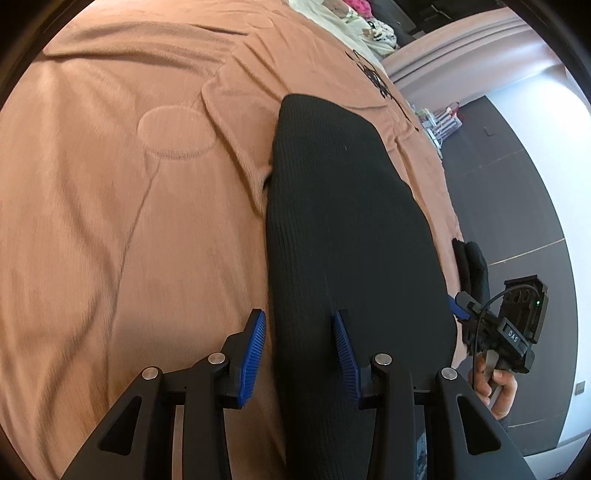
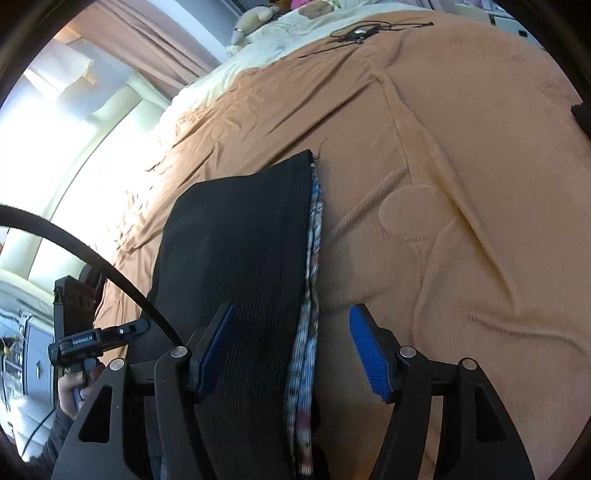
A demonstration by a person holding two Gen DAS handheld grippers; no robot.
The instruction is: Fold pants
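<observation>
The black ribbed pants [image 1: 343, 229] lie folded in a long strip on the orange-brown bedspread [image 1: 110, 184]. My left gripper [image 1: 299, 350] is open, its fingers astride the strip's left edge near the close end. In the right wrist view the pants [image 2: 240, 258] show a patterned waistband edge [image 2: 312, 295] along their right side. My right gripper [image 2: 291, 347] is open, its blue pads on either side of that edge. The right gripper also shows in the left wrist view [image 1: 458, 306], held by a hand at the pants' right edge.
A black cable and small device [image 2: 358, 31] lie on the far bedspread. Cream pillows and soft toys [image 2: 258, 22] sit at the head of the bed. The dark floor [image 1: 517, 184] runs along the bed's right edge. The left gripper's handle [image 2: 92, 339] is at the left.
</observation>
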